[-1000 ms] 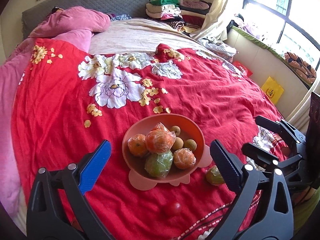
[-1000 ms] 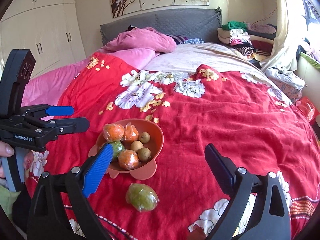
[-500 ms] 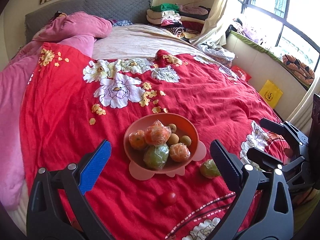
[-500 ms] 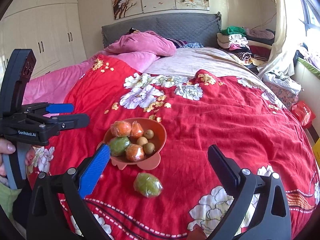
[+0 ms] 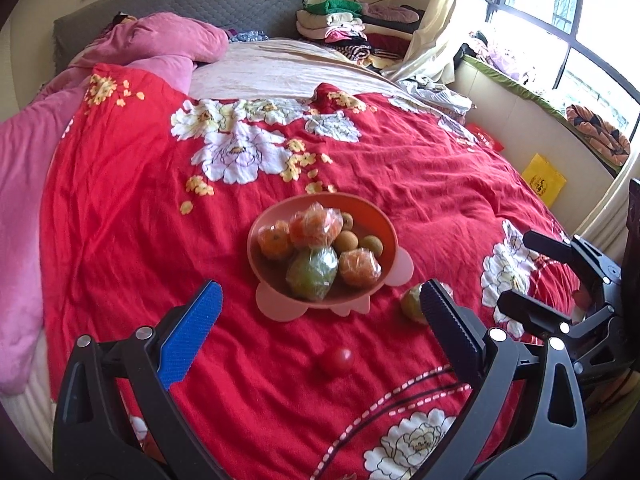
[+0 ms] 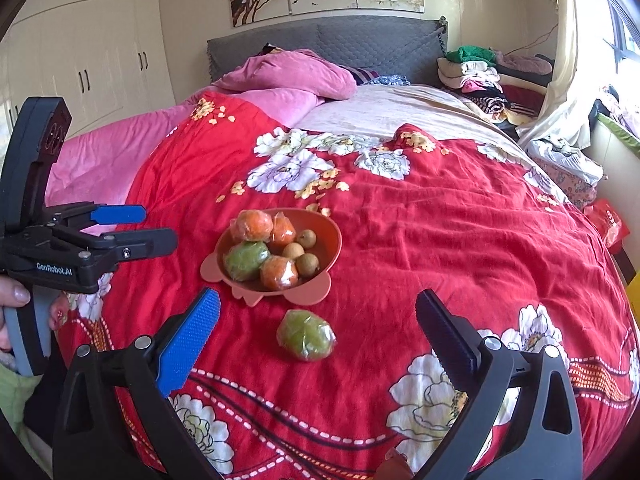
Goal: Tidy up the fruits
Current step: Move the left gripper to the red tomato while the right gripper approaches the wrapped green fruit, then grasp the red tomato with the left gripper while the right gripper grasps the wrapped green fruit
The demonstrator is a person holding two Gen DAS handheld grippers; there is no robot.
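A salmon-pink bowl [image 5: 372,210] [image 6: 334,232] sits on the red flowered bedspread. It holds plastic-wrapped oranges [image 5: 358,268], a wrapped green fruit [image 5: 312,276] [image 6: 245,260] and three small brown fruits [image 6: 308,263]. A second wrapped green fruit [image 6: 306,340] [image 5: 411,305] lies on the spread just in front of the bowl. A small red tomato [image 5: 336,360] lies nearer me. My left gripper [image 5: 320,300] [image 6: 158,226] is open and empty, short of the bowl. My right gripper [image 6: 318,304] [image 5: 516,268] is open and empty, with the loose green fruit ahead between its fingers, untouched.
The bedspread [image 5: 400,168] covers a large bed with pink quilts [image 5: 160,44] at the head. Folded clothes [image 6: 476,72] are stacked at the far right corner. A window ledge [image 5: 520,92] runs along the right. A person's hand [image 6: 14,296] holds the left gripper's handle.
Both grippers have drawn back from the bowl, which looks smaller and farther. The red tomato now shows fully in the left wrist view. The right jaws have spread slightly.
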